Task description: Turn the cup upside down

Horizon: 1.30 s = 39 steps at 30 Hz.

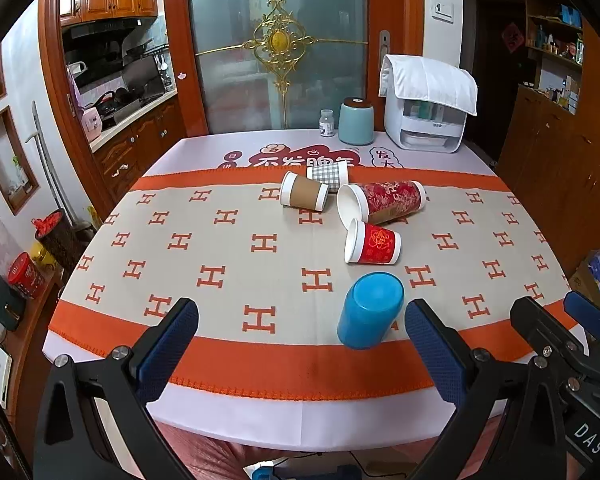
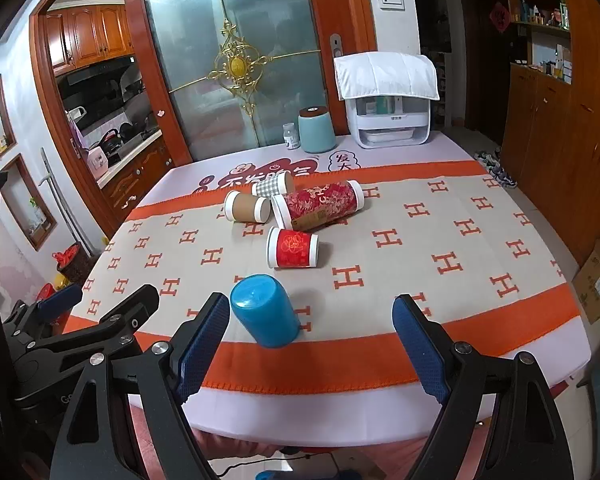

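Note:
A blue plastic cup (image 1: pixel 370 310) stands upside down, base up, on the patterned cloth near the table's front edge; it also shows in the right wrist view (image 2: pixel 266 310). My left gripper (image 1: pixel 300 328) is open and empty, the cup standing just beyond it toward its right finger. My right gripper (image 2: pixel 310 326) is open and empty, the cup standing just beyond it near its left finger. The right gripper also shows in the left wrist view (image 1: pixel 560 320). The left gripper also shows in the right wrist view (image 2: pixel 100 304).
Several paper cups lie on their sides mid-table: a small red one (image 1: pixel 374 243), a tall red one (image 1: pixel 384 202), a brown one (image 1: pixel 304 191) and a checked one (image 1: pixel 329 176). A teal canister (image 1: pixel 356 121), a small jar (image 1: pixel 327 123) and a white appliance (image 1: pixel 426 114) stand at the back.

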Each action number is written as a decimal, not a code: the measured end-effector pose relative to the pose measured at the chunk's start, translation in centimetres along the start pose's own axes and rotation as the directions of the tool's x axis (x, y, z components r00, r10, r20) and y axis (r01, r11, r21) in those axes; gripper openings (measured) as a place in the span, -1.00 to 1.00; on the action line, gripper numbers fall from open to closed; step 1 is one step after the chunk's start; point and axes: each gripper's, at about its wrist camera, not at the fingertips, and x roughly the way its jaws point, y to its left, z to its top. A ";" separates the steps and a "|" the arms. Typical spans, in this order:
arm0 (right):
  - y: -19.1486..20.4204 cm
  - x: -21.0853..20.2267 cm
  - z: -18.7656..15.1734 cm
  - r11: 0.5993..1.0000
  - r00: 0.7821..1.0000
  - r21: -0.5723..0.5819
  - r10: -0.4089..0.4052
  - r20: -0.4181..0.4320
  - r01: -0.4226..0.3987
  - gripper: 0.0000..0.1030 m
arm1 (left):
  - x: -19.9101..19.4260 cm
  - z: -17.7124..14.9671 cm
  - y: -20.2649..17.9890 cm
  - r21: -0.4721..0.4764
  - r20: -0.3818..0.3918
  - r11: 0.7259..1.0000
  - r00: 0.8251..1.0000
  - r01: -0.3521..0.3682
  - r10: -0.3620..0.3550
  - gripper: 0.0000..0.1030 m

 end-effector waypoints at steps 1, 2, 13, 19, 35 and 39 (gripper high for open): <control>0.0 0.1 0.0 1.000 1.000 0.001 -0.001 -0.001 0.001 0.65 | 0.1 0.0 0.0 -0.001 -0.001 1.000 1.000 0.000 0.000 0.98; -0.1 0.4 0.1 1.000 1.000 0.002 -0.002 -0.001 0.002 0.65 | 0.1 0.0 0.0 -0.001 -0.003 1.000 1.000 -0.001 0.001 0.98; -0.1 0.6 0.0 1.000 1.000 0.000 -0.005 0.000 0.005 0.65 | 0.1 0.0 0.1 -0.002 -0.004 1.000 1.000 0.001 -0.001 0.98; -0.1 0.7 0.0 1.000 1.000 0.002 -0.003 -0.001 0.003 0.65 | 0.2 0.0 0.2 -0.002 -0.007 1.000 1.000 0.001 -0.001 0.98; -0.1 1.0 -0.1 1.000 1.000 0.006 -0.003 -0.001 0.003 0.65 | 0.2 -0.1 0.3 -0.004 -0.007 1.000 1.000 0.002 -0.002 0.98; -0.1 1.1 -0.1 1.000 1.000 0.006 -0.003 0.001 0.003 0.65 | 0.2 -0.1 0.3 -0.004 -0.006 1.000 1.000 0.001 -0.001 0.98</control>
